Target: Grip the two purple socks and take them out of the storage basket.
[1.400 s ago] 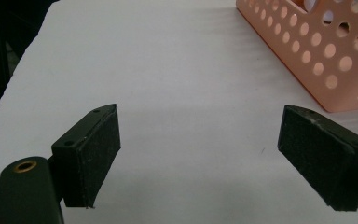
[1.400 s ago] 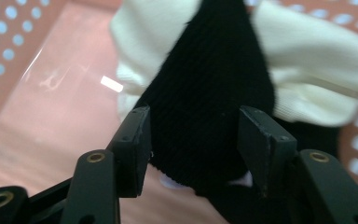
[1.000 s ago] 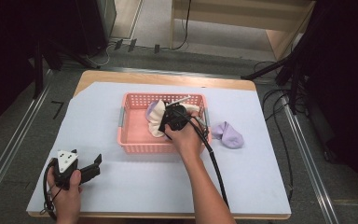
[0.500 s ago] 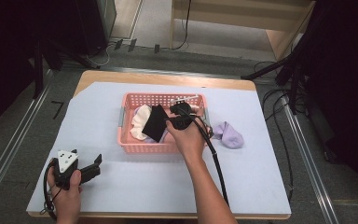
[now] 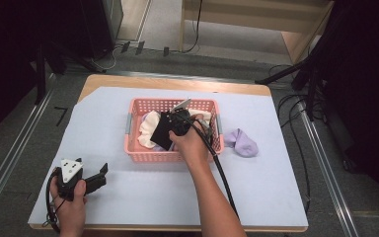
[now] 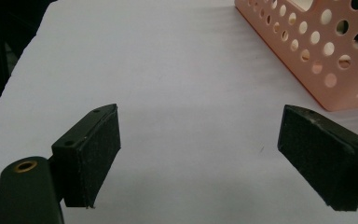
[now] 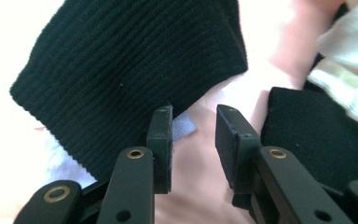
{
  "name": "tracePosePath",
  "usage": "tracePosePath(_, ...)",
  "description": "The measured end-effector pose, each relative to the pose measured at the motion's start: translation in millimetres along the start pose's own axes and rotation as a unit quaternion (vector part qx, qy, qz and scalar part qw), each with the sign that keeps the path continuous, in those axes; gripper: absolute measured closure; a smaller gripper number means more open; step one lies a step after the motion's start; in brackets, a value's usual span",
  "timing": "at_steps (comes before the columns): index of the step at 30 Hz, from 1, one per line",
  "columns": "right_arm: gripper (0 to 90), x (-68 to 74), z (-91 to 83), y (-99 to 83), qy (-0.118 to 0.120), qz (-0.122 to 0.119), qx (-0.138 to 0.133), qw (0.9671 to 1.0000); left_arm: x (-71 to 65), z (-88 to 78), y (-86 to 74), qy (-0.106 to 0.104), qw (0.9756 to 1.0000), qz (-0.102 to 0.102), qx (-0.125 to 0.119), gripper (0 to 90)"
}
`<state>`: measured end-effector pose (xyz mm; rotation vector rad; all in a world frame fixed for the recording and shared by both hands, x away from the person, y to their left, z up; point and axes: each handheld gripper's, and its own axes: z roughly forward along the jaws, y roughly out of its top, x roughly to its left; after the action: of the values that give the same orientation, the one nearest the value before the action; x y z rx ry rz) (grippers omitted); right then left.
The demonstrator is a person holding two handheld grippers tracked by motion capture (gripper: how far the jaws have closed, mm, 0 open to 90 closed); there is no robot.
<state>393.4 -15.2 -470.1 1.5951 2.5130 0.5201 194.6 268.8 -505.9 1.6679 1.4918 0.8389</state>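
Note:
A pink perforated basket (image 5: 172, 157) stands mid-table, its corner also in the left gripper view (image 6: 317, 51). Inside it lie a black sock (image 5: 162, 131) and cream cloth (image 5: 149, 129). My right gripper (image 5: 171, 128) is down in the basket just over the sock. Its jaws have just been opening and now stand a narrow gap apart (image 7: 193, 112) with nothing between them. The black sock's ribbed cuff (image 7: 121, 70) lies just beyond its tips, with cream cloth (image 7: 349, 51) to the right. My left gripper (image 5: 100, 178) rests near the table's front left, open (image 6: 200, 140) over bare sheet.
A lavender sock (image 5: 244, 143) lies on the pale sheet (image 5: 128, 207) just right of the basket. The right gripper's cable (image 5: 224, 182) trails back along the forearm. Metal rails and floor cables run along both sides of the table.
The right gripper shifted left inside the basket with a black sock. That sock now lies spread on the cream cloth, and the jaws stand apart. The left hand stayed put.

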Motion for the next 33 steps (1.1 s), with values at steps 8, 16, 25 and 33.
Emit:
tracePosePath(8,82.8,-1.7,9.7,8.5,0.062,0.009,0.050,0.9968,0.5,-0.5,-0.1,-0.002,1.0000,0.000,0.000,14.2)
tracePosePath(16,86.5,0.8,-12.7,-6.3,0.066,-0.012,-0.037,0.9970,0.0,0.3,-0.1,-0.002,1.0000,0.000,0.000,14.2)
tracePosePath(25,87.1,-11.9,-87.7,-22.7,0.068,-0.034,-0.235,0.9691,-0.4,-0.3,0.0,0.001,1.0000,0.005,0.001,14.2)
tracePosePath(33,87.1,-9.2,-124.0,-32.5,0.102,-0.051,-0.347,0.9309,-0.5,-0.1,0.0,0.001,1.0000,0.008,0.001,14.2)
